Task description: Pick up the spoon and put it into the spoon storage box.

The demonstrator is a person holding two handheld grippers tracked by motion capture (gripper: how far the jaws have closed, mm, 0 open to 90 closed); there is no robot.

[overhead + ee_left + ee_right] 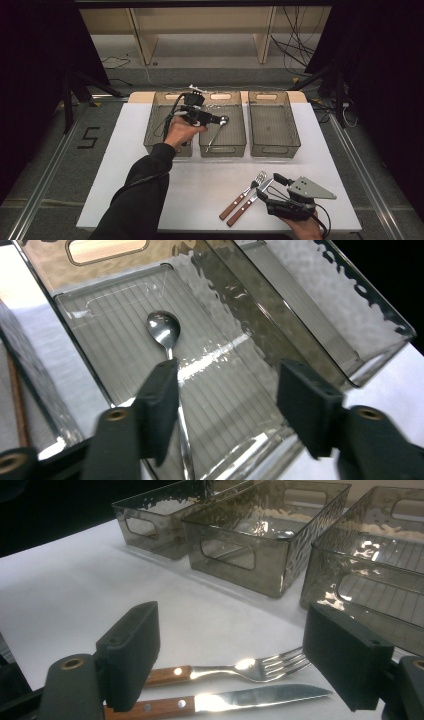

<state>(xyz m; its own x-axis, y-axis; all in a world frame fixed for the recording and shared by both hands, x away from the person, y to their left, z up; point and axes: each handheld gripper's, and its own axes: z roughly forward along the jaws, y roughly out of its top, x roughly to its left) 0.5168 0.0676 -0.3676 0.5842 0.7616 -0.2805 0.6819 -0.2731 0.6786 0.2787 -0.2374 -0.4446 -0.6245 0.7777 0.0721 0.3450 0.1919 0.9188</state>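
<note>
A metal spoon (216, 132) lies in the middle of three smoky clear bins (222, 150), its bowl toward the far end. My left gripper (220, 120) hovers over that bin. In the left gripper view its jaws (227, 375) stand apart, with the spoon (163, 329) lying free on the ribbed floor (115, 300) below and its handle passing behind the left pad. My right gripper (268, 186) rests near the front right, open. In the right gripper view its jaws (230, 625) frame a wood-handled fork (250, 667) and knife (250, 697) on the white table, touching neither.
The left bin (150, 140) and right bin (274, 150) flank the middle one at the back of the white tabletop (150, 200). The fork (247, 192) and knife (250, 202) lie side by side, tips pointing toward the bins. Dark floor and cables surround the table.
</note>
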